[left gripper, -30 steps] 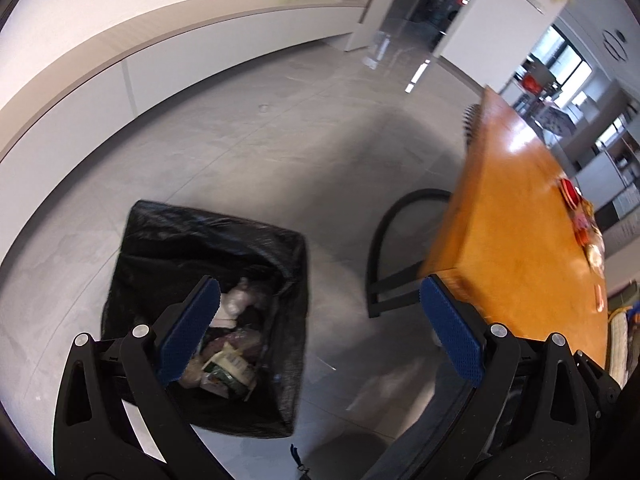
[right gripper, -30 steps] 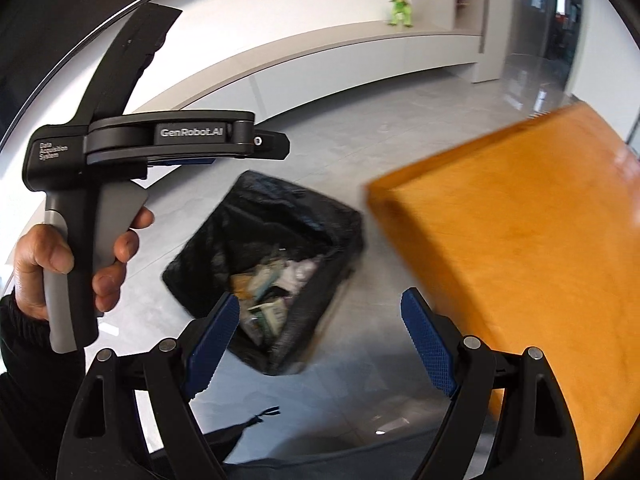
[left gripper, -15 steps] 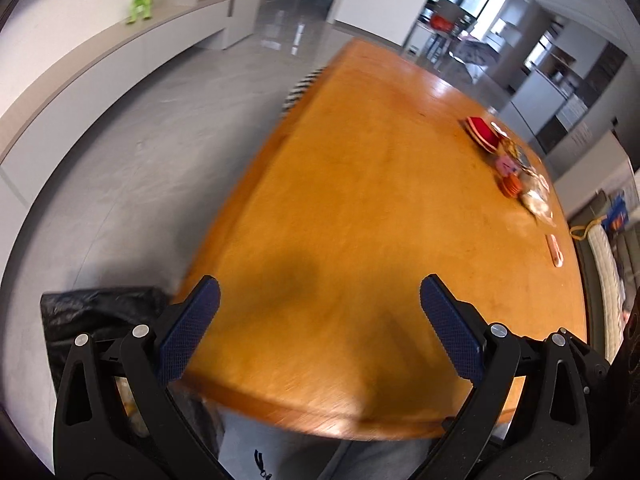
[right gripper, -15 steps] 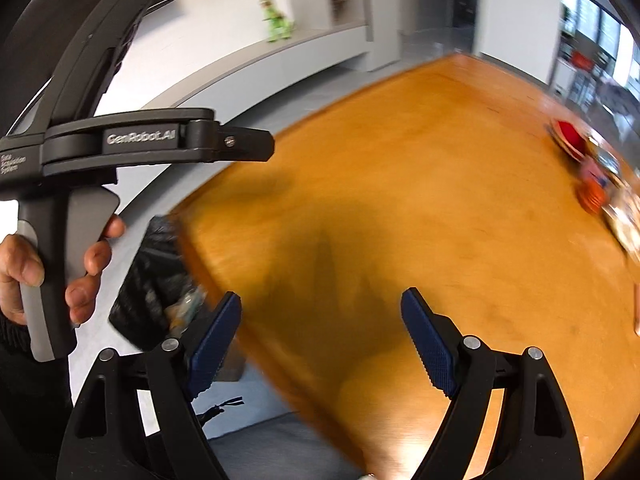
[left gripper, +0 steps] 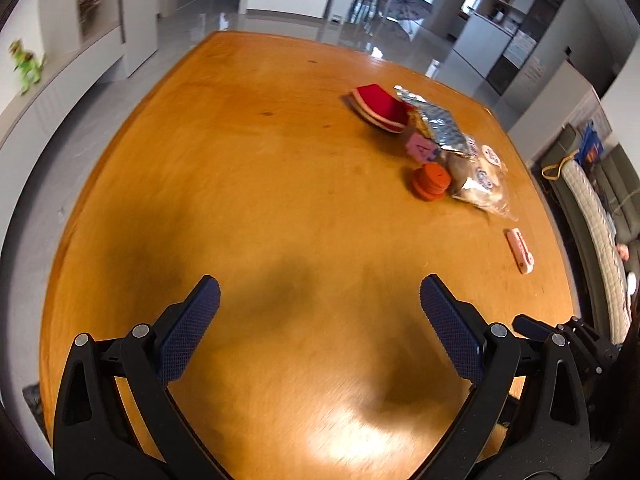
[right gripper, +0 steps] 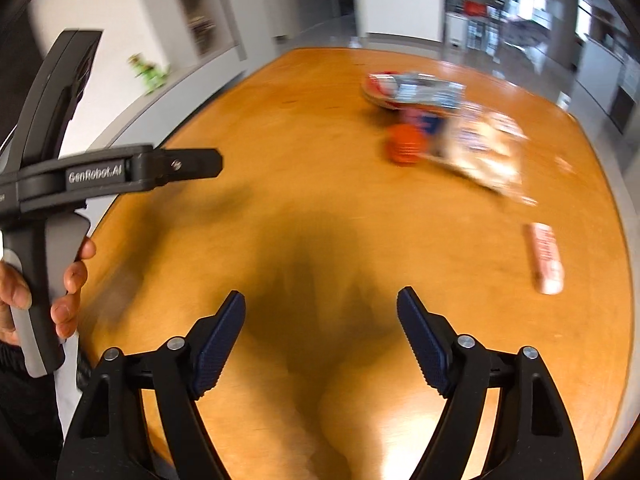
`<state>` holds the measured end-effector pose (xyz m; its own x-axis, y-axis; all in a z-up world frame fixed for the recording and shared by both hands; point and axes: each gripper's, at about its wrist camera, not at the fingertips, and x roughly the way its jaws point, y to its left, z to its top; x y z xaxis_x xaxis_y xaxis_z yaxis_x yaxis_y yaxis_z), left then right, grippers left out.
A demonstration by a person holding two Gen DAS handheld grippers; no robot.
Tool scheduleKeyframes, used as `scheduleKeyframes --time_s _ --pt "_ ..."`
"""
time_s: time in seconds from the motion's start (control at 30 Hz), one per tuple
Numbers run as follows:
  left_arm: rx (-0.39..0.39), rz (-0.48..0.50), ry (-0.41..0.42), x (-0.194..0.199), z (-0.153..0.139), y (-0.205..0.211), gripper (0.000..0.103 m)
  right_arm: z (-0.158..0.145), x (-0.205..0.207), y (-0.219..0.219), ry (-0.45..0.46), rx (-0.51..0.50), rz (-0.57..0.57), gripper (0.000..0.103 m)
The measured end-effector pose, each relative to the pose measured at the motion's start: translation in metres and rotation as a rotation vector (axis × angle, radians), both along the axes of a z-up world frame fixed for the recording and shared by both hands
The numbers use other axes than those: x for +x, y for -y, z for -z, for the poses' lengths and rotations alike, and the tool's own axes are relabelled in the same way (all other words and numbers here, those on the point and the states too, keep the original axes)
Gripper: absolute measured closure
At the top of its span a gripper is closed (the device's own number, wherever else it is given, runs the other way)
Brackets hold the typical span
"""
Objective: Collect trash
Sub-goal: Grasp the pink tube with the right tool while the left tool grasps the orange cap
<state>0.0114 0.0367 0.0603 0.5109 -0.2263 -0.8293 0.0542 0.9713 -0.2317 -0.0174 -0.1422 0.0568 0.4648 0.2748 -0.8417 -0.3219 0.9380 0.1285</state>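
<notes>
Hovering over the near end of an orange wooden desk [left gripper: 240, 200], the left gripper [left gripper: 320, 300] and the right gripper [right gripper: 320, 312] both hang with jaws spread wide and nothing between them. The trash lies together toward the far right of the desk, well apart from both tools: a red-and-white paper bowl [left gripper: 378, 108], a crumpled foil wrapper [left gripper: 434, 122] lying against it, a small pink carton [left gripper: 420, 148], a stack of orange discs [left gripper: 431, 181] and a clear plastic bag [left gripper: 480, 184] with pale contents, the last two touching. A pink stick-shaped packet [left gripper: 520, 250] lies alone, nearer the right gripper. The right wrist view is blurred, so finer detail there cannot be read. By appearance, all of it is light. The foil and bag look soft, slick and crushable, best pinched at a gathered edge or fold; the packet looks stiffer and would suit a grip across its narrow middle, while the discs may scatter if nudged.
</notes>
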Motion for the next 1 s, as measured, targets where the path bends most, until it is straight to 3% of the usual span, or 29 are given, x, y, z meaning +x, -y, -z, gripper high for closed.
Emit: scheduleKeyframes --time_s 0.23,0.37,0.43,0.6,0.63,0.8,1.0 --pt "0.090 0.071 0.013 0.063 0.007 0.066 0.006 0.006 0.035 0.073 -0.015 0.011 0.177 0.045" --pt "0.131 0.099 -0.018 0.095 0.016 0.097 0.023 0.011 0.053 0.110 -0.037 0.019 0.257 0.050" --pt "0.136 0.102 -0.046 0.108 0.019 0.105 0.024 0.013 0.057 0.120 -0.038 0.022 0.282 0.050" --pt "0.162 0.109 -0.085 0.131 0.026 0.125 0.029 0.021 0.070 0.128 -0.045 0.005 0.306 0.050" --pt "0.159 0.114 -0.095 0.131 0.029 0.126 0.036 0.023 0.072 0.129 -0.046 -0.001 0.309 0.050" --pt "0.115 0.122 -0.111 0.137 0.032 0.130 0.039 0.034 0.087 0.128 -0.054 -0.059 0.318 0.053" --pt "0.085 0.129 -0.138 0.147 0.037 0.134 0.039 0.046 0.092 0.126 -0.078 -0.090 0.322 0.067"
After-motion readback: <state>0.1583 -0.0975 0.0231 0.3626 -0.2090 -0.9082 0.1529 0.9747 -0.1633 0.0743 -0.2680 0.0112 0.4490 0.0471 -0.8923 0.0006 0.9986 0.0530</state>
